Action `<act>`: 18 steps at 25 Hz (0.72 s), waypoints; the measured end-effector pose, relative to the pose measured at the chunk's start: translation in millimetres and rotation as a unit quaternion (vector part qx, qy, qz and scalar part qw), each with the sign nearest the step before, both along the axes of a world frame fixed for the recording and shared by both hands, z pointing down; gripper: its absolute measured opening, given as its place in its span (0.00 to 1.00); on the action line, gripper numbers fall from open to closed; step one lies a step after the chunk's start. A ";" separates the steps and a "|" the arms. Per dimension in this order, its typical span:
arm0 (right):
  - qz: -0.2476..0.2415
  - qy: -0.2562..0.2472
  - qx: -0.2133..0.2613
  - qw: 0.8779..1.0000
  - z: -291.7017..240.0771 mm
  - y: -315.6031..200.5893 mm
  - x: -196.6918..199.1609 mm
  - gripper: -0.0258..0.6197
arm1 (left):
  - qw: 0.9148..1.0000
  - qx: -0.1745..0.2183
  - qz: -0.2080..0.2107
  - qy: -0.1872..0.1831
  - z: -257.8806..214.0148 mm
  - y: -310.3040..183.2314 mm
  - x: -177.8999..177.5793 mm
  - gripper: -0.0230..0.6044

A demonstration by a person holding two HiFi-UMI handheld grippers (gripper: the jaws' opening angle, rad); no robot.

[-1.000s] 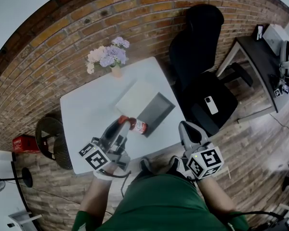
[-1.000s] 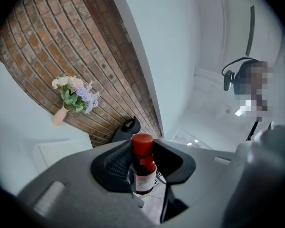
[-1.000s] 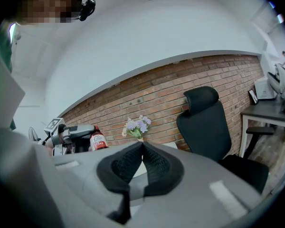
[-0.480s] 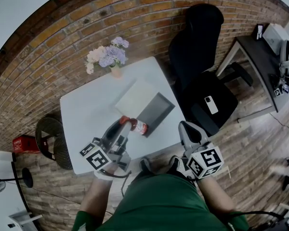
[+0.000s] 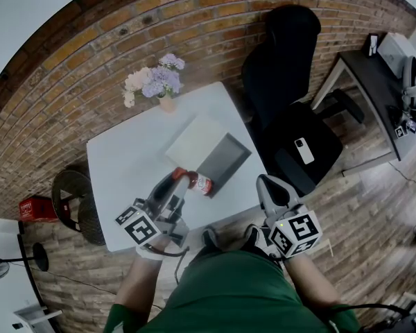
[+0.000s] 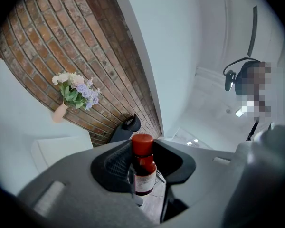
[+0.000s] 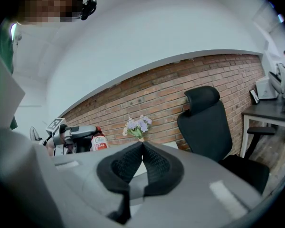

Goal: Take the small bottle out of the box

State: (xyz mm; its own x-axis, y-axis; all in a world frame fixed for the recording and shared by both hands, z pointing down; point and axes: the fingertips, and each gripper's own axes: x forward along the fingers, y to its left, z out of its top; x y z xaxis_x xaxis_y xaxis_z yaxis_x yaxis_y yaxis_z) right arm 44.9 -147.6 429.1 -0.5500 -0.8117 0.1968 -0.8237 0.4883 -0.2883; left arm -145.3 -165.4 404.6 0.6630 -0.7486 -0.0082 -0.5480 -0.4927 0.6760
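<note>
1. the small bottle [image 6: 143, 172], red-capped, is clamped between the jaws of the left gripper [image 5: 182, 180], out of the box [image 5: 229, 155] and just beside its near edge.
2. the box lies open on the table [image 5: 121, 165] and looks empty. removal seems done, and perhaps only setting the bottle down is left.
3. the left gripper reaches forward over the table. the right gripper [image 7: 142, 148] hangs back near the body, jaws pressed together on nothing.

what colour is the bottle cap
Red cap on the small bottle; the left gripper view shows it best.
</note>
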 end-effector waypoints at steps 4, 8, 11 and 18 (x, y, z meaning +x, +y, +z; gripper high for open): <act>-0.001 0.001 -0.001 1.000 1.0 1.4 -0.7 0.04 | 1.000 -0.001 0.002 0.002 0.3 0.8 0.6 0.27; -0.001 0.000 -0.003 1.000 1.2 2.3 -0.6 0.04 | 1.000 0.000 0.002 0.004 -0.5 0.9 1.5 0.27; -0.003 0.000 -0.003 1.000 1.5 2.3 0.3 0.04 | 1.000 -0.001 0.000 0.004 -0.2 0.6 1.7 0.27; -0.004 -0.002 -0.007 1.000 4.0 2.1 1.0 0.04 | 1.000 -0.002 -0.001 0.007 1.7 0.0 1.4 0.27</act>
